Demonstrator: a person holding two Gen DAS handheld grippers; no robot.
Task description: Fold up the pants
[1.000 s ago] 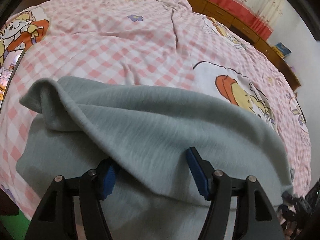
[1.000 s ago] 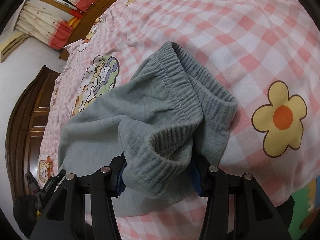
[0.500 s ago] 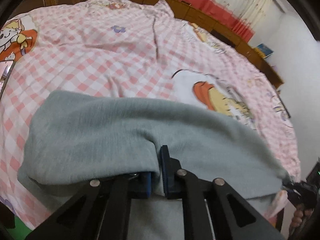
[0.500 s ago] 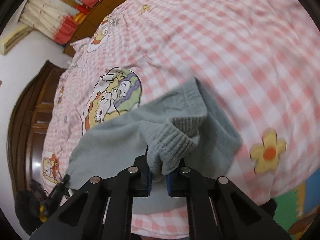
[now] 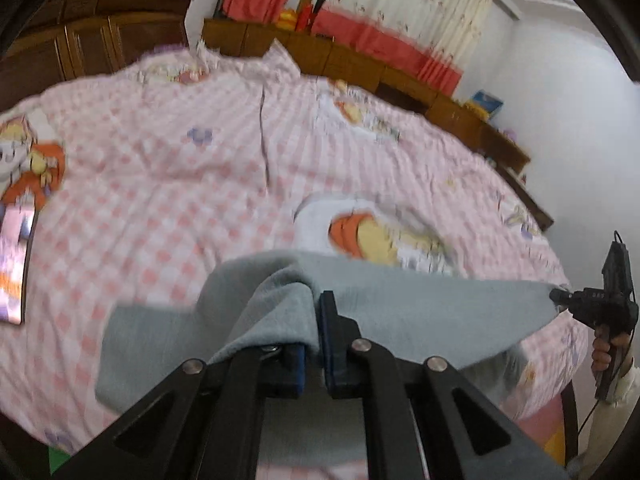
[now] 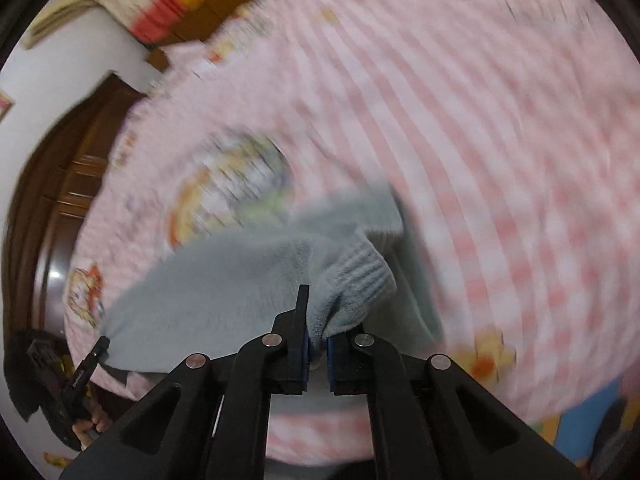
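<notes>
Left wrist view: my left tool (image 5: pixel 314 344) is clamped on a bunched fold of the grey pants (image 5: pixel 420 320), which drape off it toward the bed (image 5: pixel 160 160).
Right wrist view: my right tool (image 6: pixel 316 346) is pinched tight on the ribbed waistband (image 6: pixel 360 272).
Where pants are: stretched between my two tools above the near edge of the bed, the middle sagging onto the pink check cover.
Feel: I judge them soft, light fleece, limp, not slippery, nothing fragile.
Where to hold: thick ribbed band and hem edges; these grip best, I think.
Risk: a thin single layer could slide out under pull.
</notes>
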